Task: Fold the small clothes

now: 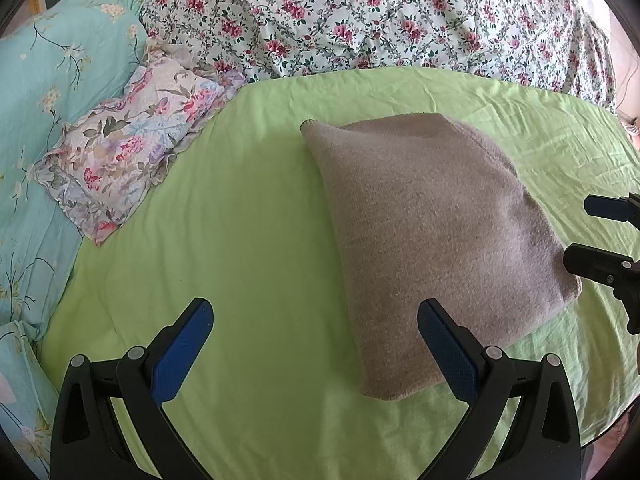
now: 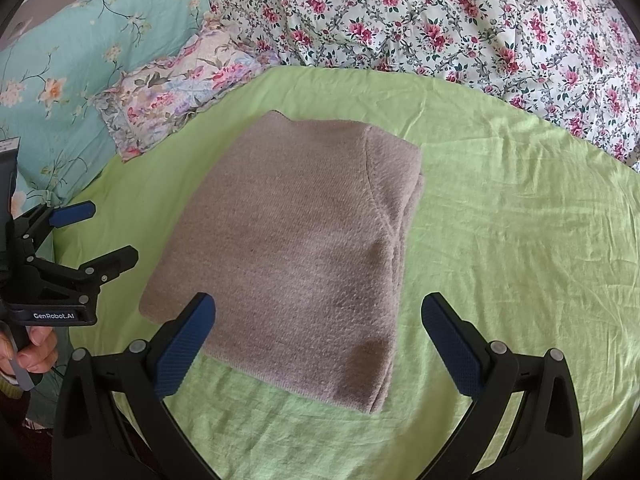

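A grey-brown knitted garment lies folded into a compact rectangle on the green sheet; it also shows in the right wrist view. My left gripper is open and empty, hovering just left of the garment's near edge, its right finger over that edge. It shows at the left of the right wrist view, held by a hand. My right gripper is open and empty above the garment's near edge. It shows at the right edge of the left wrist view, beside the garment's right corner.
A rumpled floral quilt lies across the back of the bed. A small floral pillow and a turquoise flowered cover lie at the left. Green sheet shows on both sides of the garment.
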{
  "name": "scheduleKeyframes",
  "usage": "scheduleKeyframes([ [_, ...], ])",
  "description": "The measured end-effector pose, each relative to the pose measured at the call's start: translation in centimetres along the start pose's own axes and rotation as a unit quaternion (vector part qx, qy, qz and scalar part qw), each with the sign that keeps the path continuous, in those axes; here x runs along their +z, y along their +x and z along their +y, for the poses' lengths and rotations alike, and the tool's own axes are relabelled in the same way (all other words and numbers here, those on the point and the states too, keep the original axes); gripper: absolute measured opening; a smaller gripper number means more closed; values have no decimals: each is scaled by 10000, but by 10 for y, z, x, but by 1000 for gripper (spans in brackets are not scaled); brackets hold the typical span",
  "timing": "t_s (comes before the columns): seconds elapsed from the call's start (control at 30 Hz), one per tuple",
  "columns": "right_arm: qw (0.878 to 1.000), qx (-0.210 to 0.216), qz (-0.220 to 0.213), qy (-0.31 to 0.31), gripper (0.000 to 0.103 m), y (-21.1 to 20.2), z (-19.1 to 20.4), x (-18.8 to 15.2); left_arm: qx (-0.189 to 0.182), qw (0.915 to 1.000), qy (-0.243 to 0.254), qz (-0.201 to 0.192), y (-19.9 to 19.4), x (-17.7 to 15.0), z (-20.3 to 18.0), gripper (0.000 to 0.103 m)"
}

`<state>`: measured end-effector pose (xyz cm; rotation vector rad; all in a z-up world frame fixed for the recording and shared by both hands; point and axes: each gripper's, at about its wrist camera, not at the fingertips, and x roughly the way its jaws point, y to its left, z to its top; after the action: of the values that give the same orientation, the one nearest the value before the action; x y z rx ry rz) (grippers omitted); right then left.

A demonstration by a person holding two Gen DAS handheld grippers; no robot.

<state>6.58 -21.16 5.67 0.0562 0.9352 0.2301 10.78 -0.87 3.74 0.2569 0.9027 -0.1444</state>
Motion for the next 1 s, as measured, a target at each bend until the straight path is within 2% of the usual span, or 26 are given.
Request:
scheduleKeyframes([
  [1.0,10000,-32,-30,30,103,1,-1,2,36,9999,-70,-71,0,4,1,102],
])
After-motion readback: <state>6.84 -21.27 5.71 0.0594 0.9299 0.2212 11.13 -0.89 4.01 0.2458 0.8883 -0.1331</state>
